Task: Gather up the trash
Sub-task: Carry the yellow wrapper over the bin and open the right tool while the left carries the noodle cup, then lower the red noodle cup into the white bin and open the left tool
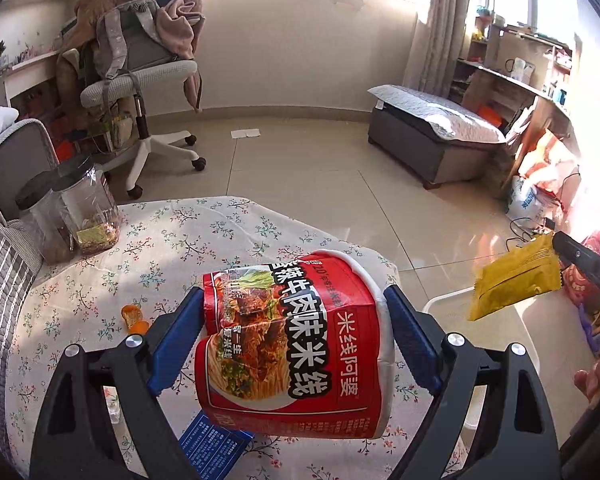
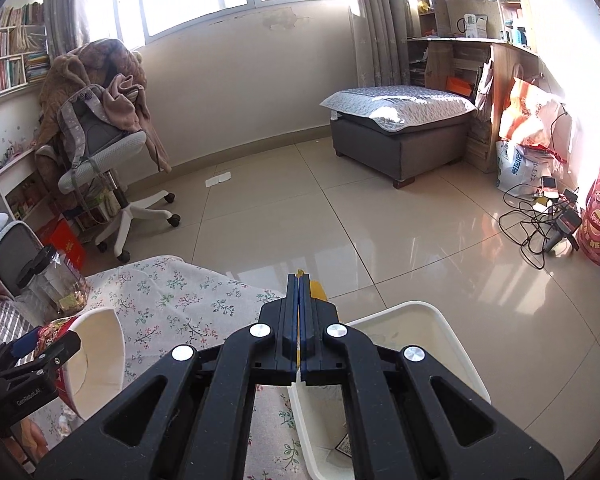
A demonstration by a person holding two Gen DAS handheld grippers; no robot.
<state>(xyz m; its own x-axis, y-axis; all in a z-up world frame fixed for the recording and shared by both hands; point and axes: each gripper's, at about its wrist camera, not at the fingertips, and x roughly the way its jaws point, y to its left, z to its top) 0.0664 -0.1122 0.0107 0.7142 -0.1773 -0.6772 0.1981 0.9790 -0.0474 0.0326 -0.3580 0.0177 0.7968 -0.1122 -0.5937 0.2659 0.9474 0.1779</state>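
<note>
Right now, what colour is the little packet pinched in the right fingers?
Yellow. The small crinkle-edged packet shows best in the left wrist view, above the white plastic bin.

Right gripper [image 2: 299, 280] pinching yellow packet [image 2: 319, 291]

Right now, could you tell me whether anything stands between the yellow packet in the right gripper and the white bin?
Nothing visible does. The right gripper holds the yellow packet in open air above the near rim of the white bin, whose mouth is uncovered.
</note>
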